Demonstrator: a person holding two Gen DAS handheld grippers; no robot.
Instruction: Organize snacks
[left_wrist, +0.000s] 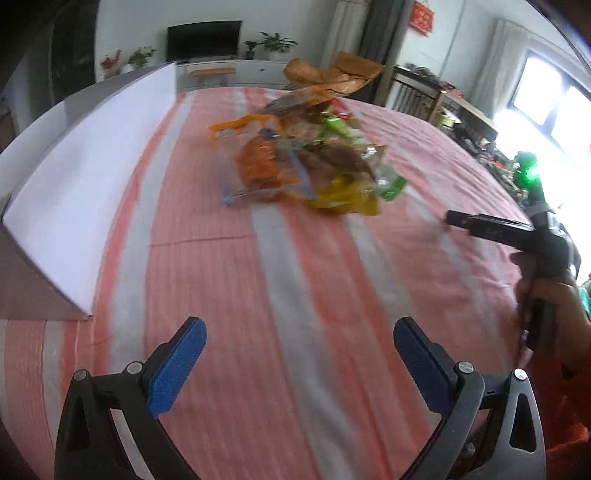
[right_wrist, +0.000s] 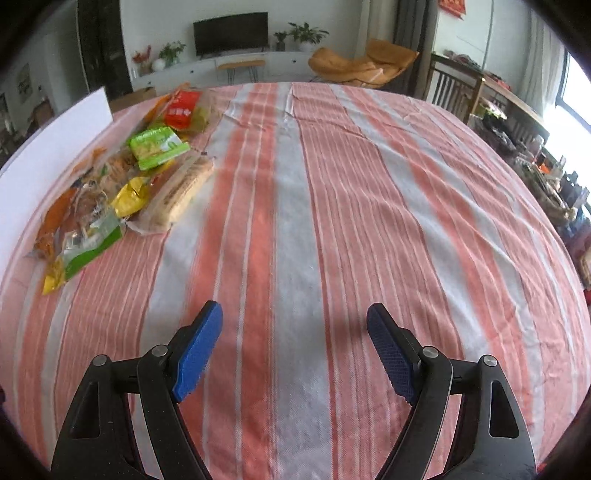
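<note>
The left gripper (left_wrist: 299, 332) is hovering above the striped cloth (left_wrist: 229, 332) covering the counter, its blue pads spread wide with nothing between them. Ahead of it the snack pile (left_wrist: 303, 162) is lying in a heap near the middle of the cloth — orange, green and yellow packets overlapping, blurred in this view. A white box (left_wrist: 85, 177) is standing along the cloth's left edge, apart from the pile. At the right edge of the left wrist view a hand (left_wrist: 550, 306) is gripping the other tool's handle.

The right gripper (right_wrist: 295, 319) is also hanging over bare cloth, its pads well apart and holding nothing. From its view the snacks are sitting off to the left, just beside the white box — a green packet (right_wrist: 157, 146) lying on top, a red packet (right_wrist: 183, 109) farther back, a yellow packet (right_wrist: 129, 195) and a long pack of biscuits (right_wrist: 181, 195) touching it on the right. Both grippers are clear of the pile.
</note>
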